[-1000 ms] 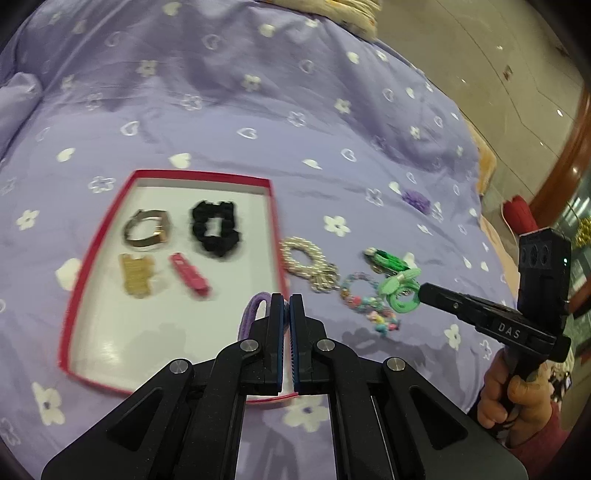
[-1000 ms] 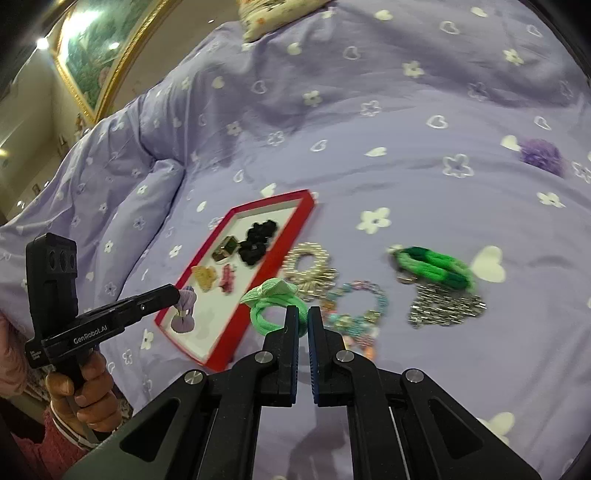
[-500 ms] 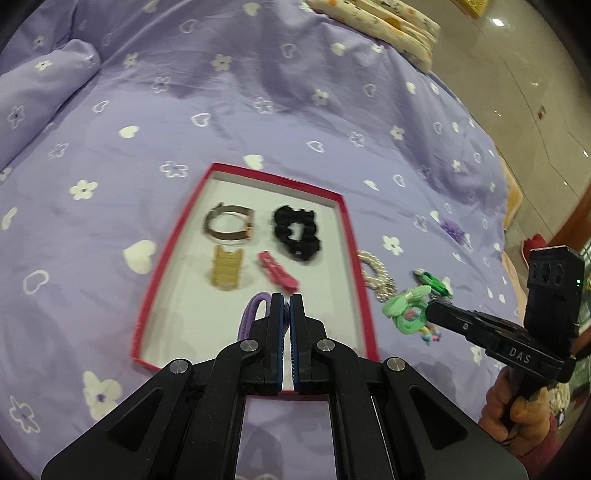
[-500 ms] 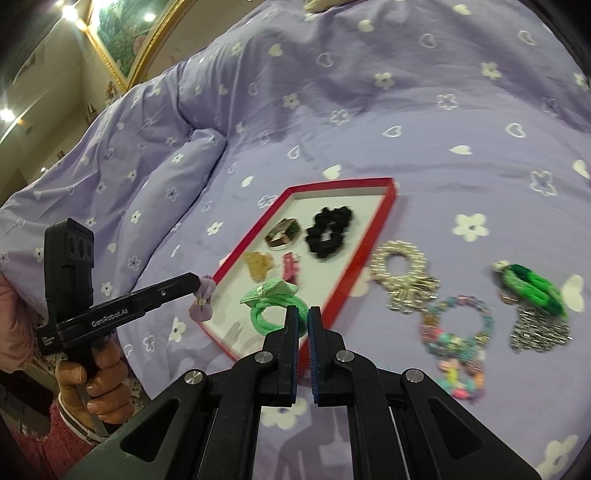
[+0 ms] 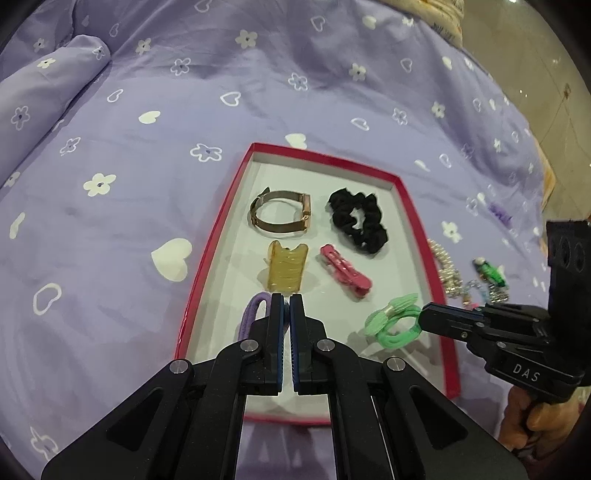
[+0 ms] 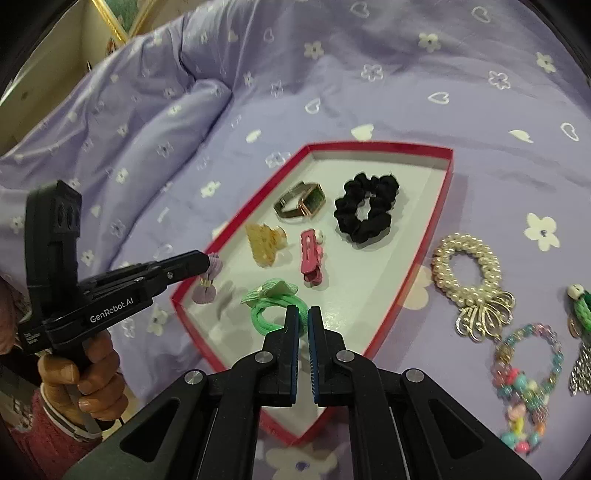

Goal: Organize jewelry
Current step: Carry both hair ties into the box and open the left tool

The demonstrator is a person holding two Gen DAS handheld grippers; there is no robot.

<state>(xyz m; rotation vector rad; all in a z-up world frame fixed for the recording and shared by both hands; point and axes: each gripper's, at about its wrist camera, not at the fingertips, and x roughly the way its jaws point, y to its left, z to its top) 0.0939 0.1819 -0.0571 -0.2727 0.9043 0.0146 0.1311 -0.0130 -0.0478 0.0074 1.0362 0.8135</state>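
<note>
Now both ties hang over the near end of the tray: the right gripper, jaws nipped on the green tie, and the left gripper, pinching the purple tie, need only lower and let go.

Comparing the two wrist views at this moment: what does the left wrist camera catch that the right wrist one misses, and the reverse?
Only the left wrist view: the marble floor beyond the bed, and the right gripper side-on.

Only the right wrist view: the whole pearl bracelet, the beaded bracelet and a gilt picture frame; the left gripper side-on.

Both: the red tray holding watch, black scrunchie, amber claw clip and pink clip; the purple hair tie and green hair tie, each gripped.
</note>
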